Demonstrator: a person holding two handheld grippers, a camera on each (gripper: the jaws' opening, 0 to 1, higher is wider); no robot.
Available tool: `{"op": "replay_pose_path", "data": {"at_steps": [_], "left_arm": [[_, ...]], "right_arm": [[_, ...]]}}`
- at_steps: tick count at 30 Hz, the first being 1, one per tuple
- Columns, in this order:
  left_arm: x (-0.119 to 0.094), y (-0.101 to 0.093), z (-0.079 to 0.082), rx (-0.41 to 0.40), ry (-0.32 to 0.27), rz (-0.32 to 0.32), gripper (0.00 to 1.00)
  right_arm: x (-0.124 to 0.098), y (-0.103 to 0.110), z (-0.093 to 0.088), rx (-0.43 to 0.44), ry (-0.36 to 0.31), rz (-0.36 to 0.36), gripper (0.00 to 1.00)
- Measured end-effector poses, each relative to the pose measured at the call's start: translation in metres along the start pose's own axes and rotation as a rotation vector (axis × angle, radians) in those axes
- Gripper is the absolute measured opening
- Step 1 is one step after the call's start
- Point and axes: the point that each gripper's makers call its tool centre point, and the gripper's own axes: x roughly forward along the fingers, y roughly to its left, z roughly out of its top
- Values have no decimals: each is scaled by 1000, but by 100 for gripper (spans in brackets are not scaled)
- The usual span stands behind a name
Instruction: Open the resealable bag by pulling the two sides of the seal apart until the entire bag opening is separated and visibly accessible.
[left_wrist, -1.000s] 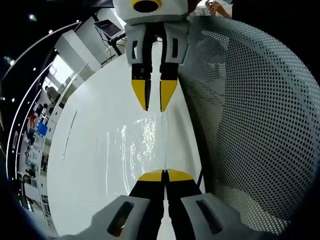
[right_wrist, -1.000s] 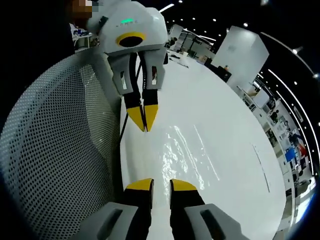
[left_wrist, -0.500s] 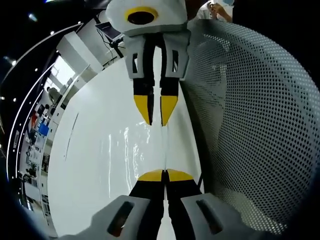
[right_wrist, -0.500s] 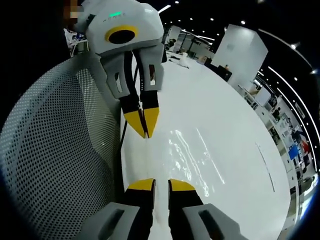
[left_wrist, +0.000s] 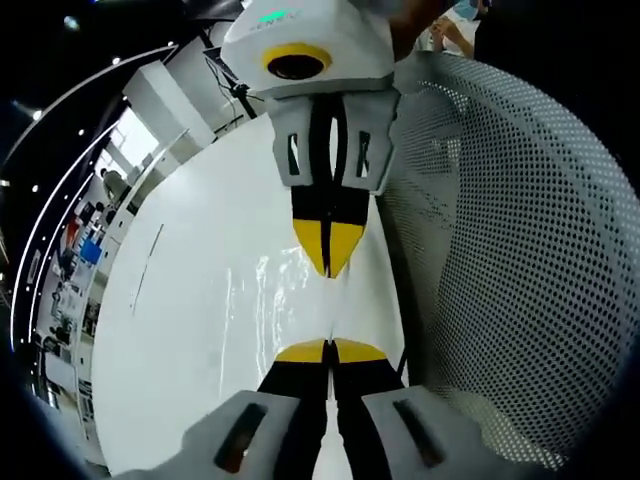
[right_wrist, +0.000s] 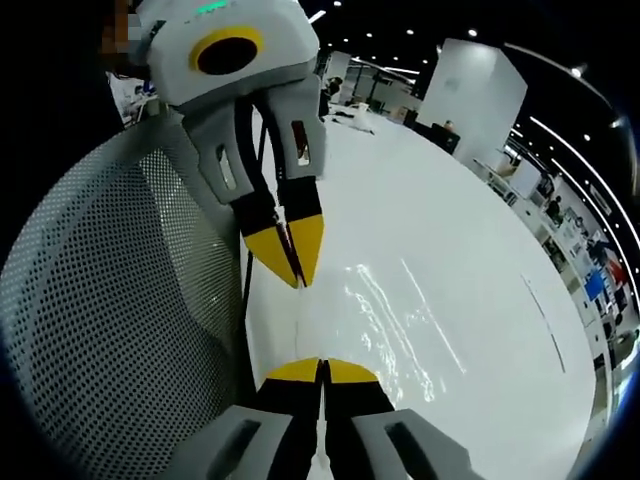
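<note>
Two yellow-tipped grippers face each other, left gripper (left_wrist: 327, 350) and right gripper (right_wrist: 321, 368) both pinched on the clear resealable plastic bag (left_wrist: 275, 300) stretched between them over the white table (left_wrist: 180, 300); pulling apart follows that axis.

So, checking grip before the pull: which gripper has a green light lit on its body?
Both: the right gripper shows one in the left gripper view, and the left gripper in the right gripper view.

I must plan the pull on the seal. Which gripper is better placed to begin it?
Neither is clearly ahead. The left gripper and the right gripper both have their jaws shut on the clear bag's edge, facing each other, so both could pull.
</note>
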Motion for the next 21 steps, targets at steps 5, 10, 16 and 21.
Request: {"op": "replay_pose_path", "data": {"at_steps": [5, 10, 16, 21], "left_arm": [[-7, 6, 13, -46, -45, 47, 6], [-11, 6, 24, 12, -65, 75, 10], [-5, -10, 34, 23, -82, 24, 9], [0, -17, 34, 36, -71, 12, 10]], "right_arm": [[1, 1, 2, 8, -3, -2, 0], [2, -1, 2, 9, 5, -6, 0], [-1, -3, 6, -1, 7, -12, 0], [-2, -1, 9, 0, 0, -9, 0]]}}
